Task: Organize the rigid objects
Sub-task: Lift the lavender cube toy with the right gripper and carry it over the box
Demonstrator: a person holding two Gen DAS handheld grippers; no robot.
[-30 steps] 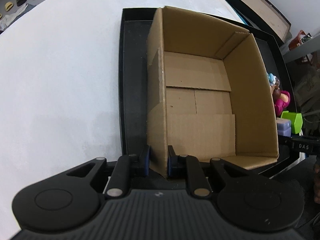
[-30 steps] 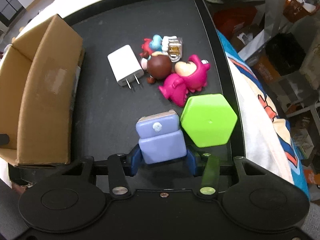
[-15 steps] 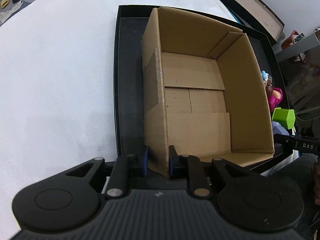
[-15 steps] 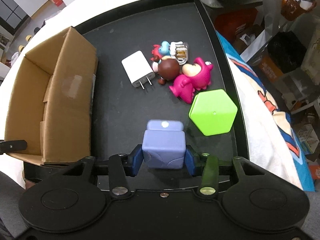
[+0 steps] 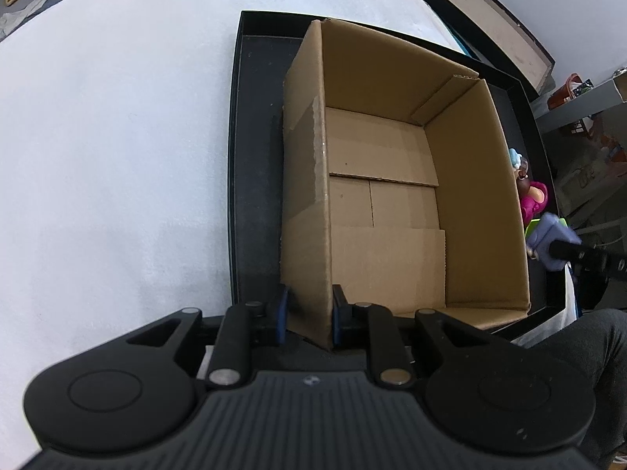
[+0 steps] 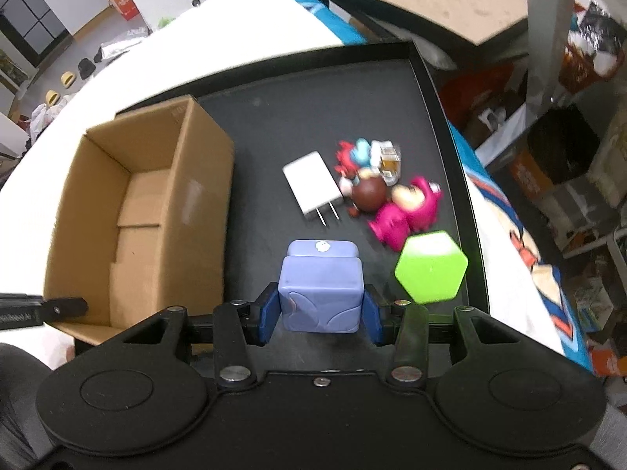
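Left wrist: left claw [image 5: 309, 323] pinches cardboard box [image 5: 476, 196] wall; right claw [image 6: 321, 315] clamps lilac cube [image 6: 319, 288].

R gripper [image 6: 320, 315] clamps purple cube [image 6: 319, 288] above black tray [image 6: 270, 117].

Both claws are angled steeply downward here. The left claw [image 5: 307, 315] has its blue pads [image 5: 281, 313] pinched nearly together, clamped on a near corner of the cardboard box [image 5: 392, 203], one pad outside the wall and one inside. The right claw [image 6: 320, 315] is spread wider, its blue pads [image 6: 269, 315] pressed flat against both sides of the lavender cube [image 6: 319, 291], which sits snug and held up off the surface. A dark-sleeved bit of the person [image 5: 580, 356] shows at the lower right of the left view.
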